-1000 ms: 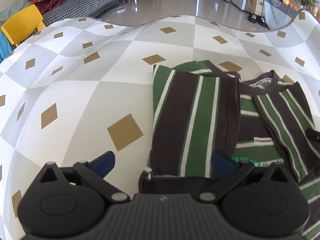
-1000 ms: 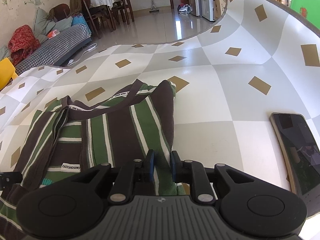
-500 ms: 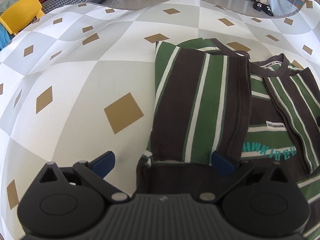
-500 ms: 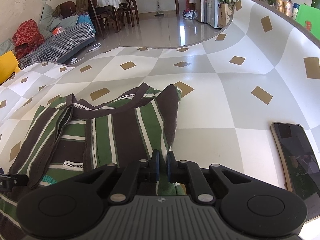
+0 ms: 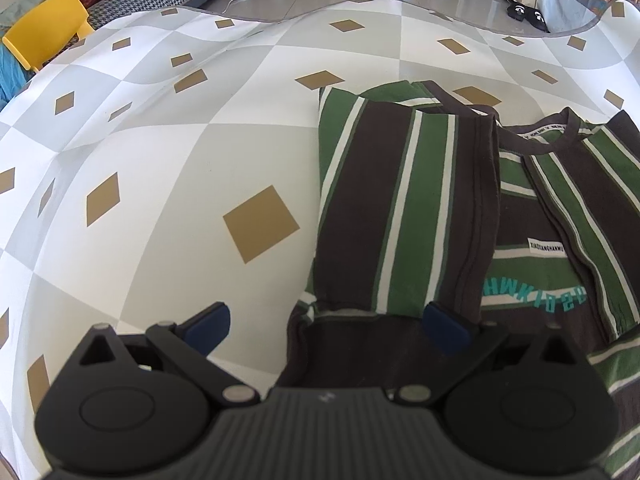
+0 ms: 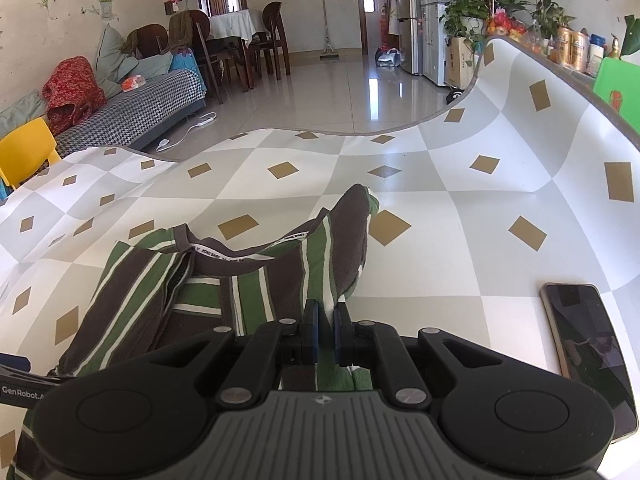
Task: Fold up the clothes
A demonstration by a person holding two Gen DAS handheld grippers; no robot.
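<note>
Two grippers: the right gripper [image 6: 325,330], low centre in its view, pinches a lifted fold of the striped shirt [image 6: 256,292]; the left gripper [image 5: 326,326] gapes wide over the shirt's hem on the checked tablecloth [image 5: 168,184]. Lower right lies a phone [image 6: 588,344].

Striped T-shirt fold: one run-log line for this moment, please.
striped T-shirt: partly folded on checkered mat | right claw: shut on shirt edge | left claw: open | phone: right of shirt
</note>
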